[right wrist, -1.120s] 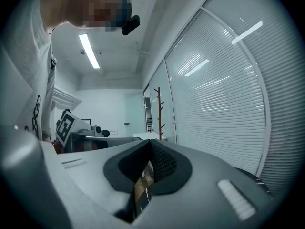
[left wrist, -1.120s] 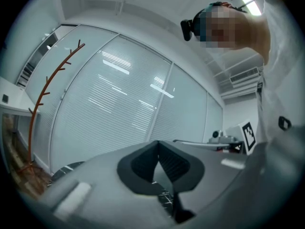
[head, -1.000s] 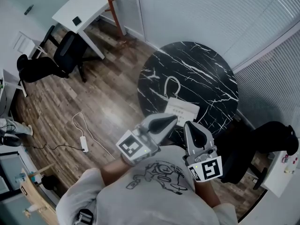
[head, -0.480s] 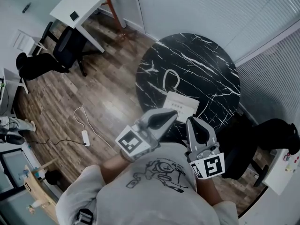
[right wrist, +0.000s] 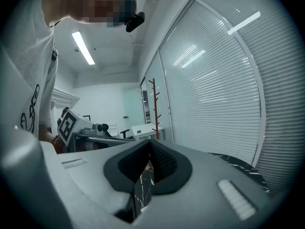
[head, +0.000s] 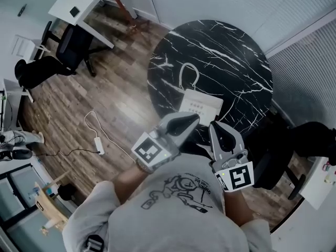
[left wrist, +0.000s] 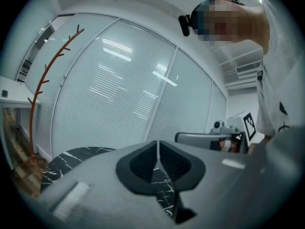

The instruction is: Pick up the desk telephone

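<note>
Desk telephone (head: 201, 106): white, sits flat on the near part of the round black marble table (head: 231, 46). Looped white cord (head: 188, 76): lies on the tabletop just beyond the telephone, on its far left side. Left gripper (head: 191, 122): held on the near left of the telephone, tips pointing toward it, apart from it. Jaws pressed together in the left gripper view, nothing pinched between them, marbled tabletop visible below the tips. Right gripper (head: 216, 129): held on the near right of the telephone, just beside the left gripper, likewise clear of the telephone. Jaws pressed together in the right gripper view, nothing held. Wooden floor (head: 121, 101): to the left of the table, with a white power strip and cable (head: 96, 143) lying on it. Black office chair (head: 63, 56): stands at a white desk (head: 79, 4), far left, well apart from the table. Reddish coat stand (left wrist: 35, 109): upright against the blinds beyond the table.
</note>
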`<state>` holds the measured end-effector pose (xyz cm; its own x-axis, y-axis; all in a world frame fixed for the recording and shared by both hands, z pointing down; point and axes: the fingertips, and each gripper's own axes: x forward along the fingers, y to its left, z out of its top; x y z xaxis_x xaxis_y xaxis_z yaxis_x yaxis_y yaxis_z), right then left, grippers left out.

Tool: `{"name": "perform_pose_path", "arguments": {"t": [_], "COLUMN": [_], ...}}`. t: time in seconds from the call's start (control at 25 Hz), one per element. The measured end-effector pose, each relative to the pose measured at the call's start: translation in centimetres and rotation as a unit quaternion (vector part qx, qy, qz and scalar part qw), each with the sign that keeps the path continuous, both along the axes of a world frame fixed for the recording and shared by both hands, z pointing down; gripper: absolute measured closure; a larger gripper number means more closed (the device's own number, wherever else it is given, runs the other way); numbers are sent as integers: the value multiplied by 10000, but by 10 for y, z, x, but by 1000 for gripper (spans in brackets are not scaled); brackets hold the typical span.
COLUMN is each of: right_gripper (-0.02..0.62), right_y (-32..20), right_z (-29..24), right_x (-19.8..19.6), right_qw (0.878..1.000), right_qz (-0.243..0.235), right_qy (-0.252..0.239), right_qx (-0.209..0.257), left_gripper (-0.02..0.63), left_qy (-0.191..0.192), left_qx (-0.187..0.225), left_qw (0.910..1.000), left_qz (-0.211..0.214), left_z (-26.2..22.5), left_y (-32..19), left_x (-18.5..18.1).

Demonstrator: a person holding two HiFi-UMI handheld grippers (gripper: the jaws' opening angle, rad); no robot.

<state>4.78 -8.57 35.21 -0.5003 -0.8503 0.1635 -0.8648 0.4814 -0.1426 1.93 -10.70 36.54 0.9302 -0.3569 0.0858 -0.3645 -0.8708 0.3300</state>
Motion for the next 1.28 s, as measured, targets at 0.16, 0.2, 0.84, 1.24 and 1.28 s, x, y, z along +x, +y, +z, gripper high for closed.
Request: {"name": "perform_pose_path", "arguments": {"t": [0.16, 0.2, 0.84, 1.24, 1.28], "right_gripper": [566, 555, 317, 219, 215], "right_y": [-5, -6, -26, -29, -30], "right_z": [27, 35, 192, 295, 305], "right_x": [8, 10, 53, 76, 78], "right_qw": [9998, 9996, 9845, 9618, 9593], "right_qz": [8, 14, 590, 1023, 1054], "right_qy": [17, 29, 96, 0, -16], "right_qx": [-204, -267, -1651, -2539, -2620], "left_gripper": [571, 561, 360, 274, 264], "left_qy": [-230, -272, -1178, -1574, -1620], "left_qx": [-106, -132, -1181, -1895, -1996], "left_qw": [9997, 9995, 9858, 9688, 9661], "left_qz": [-71, -83, -179, -267, -259], "left_z": [31, 39, 204, 306, 317], "left_y": [-6, -8, -41, -54, -53], "left_x": [2, 2, -3, -14, -15]}}
